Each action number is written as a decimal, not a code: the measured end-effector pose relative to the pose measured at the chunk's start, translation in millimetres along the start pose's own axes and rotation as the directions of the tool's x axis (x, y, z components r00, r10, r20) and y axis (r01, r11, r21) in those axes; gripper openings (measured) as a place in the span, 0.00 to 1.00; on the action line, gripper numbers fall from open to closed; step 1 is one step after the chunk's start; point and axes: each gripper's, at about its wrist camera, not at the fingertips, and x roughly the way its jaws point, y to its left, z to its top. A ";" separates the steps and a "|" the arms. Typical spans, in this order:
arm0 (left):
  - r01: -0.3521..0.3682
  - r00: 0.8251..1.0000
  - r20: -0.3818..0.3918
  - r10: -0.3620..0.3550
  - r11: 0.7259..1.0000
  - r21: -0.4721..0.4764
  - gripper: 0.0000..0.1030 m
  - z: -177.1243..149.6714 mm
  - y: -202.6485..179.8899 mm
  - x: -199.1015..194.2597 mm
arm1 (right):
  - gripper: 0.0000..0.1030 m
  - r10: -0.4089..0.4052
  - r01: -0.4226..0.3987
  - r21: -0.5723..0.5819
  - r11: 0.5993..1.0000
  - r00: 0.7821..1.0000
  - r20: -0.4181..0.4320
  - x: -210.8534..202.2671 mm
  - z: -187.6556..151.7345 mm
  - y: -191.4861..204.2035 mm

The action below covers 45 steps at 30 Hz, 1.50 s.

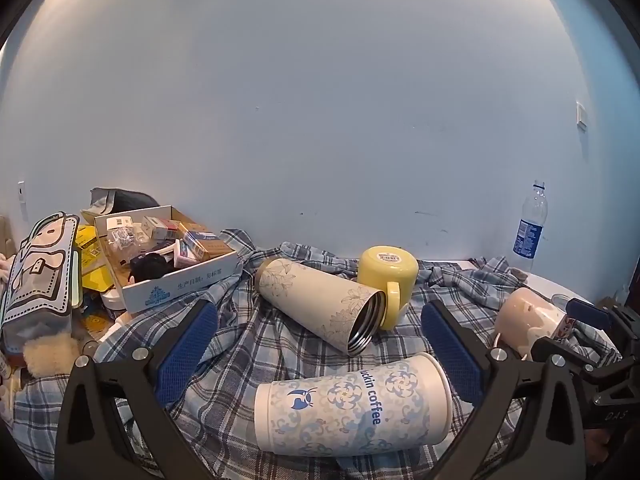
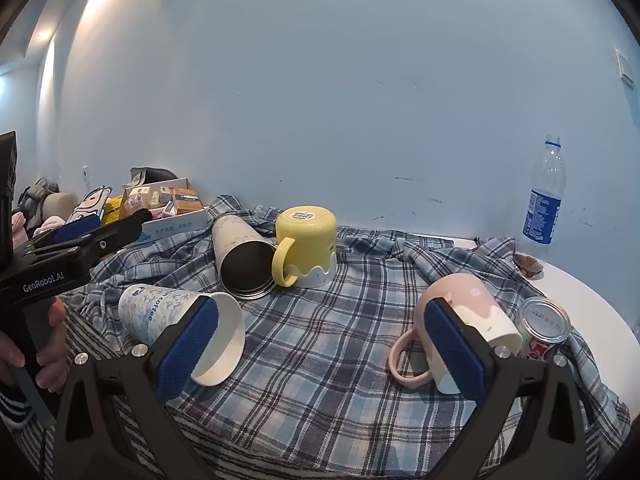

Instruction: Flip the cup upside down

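Note:
A yellow mug (image 1: 387, 276) (image 2: 307, 245) stands upside down on the plaid cloth (image 2: 320, 340). A cream floral steel tumbler (image 1: 320, 304) (image 2: 244, 258) lies on its side beside it. A blue-patterned paper coffee cup (image 1: 352, 404) (image 2: 180, 328) lies on its side between my left gripper's open fingers. My left gripper (image 1: 320, 360) is open and empty. A pink mug (image 2: 460, 320) (image 1: 528, 320) lies on its side by my right gripper's right finger. My right gripper (image 2: 320, 356) is open and empty.
A cardboard box (image 1: 168, 256) of small items and bags sit at the left against the wall. A water bottle (image 2: 546, 196) stands at the back right. A small tin can (image 2: 546, 328) lies next to the pink mug. The white table edge (image 2: 592, 292) curves at the right.

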 end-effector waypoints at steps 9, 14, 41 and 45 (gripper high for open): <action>-0.006 1.000 0.002 0.006 1.000 0.002 1.00 -2.1 -0.6 -0.5 | 1.00 -0.001 0.001 0.000 1.000 1.000 -0.015 3.2 -0.5 0.8; -0.007 1.000 -0.001 0.007 1.000 0.003 1.00 -2.7 -0.5 -1.0 | 1.00 0.007 -0.007 0.004 1.000 1.000 -0.028 5.4 -1.4 0.9; 0.013 0.999 -0.034 -0.011 0.999 0.049 1.00 -5.6 -8.8 0.9 | 1.00 0.003 -0.002 0.007 1.000 0.999 -0.043 8.0 -2.4 1.6; 0.012 0.999 -0.037 -0.010 0.999 0.048 1.00 -5.7 -7.6 1.2 | 1.00 0.003 -0.003 0.007 1.000 0.999 -0.044 7.6 -2.1 0.9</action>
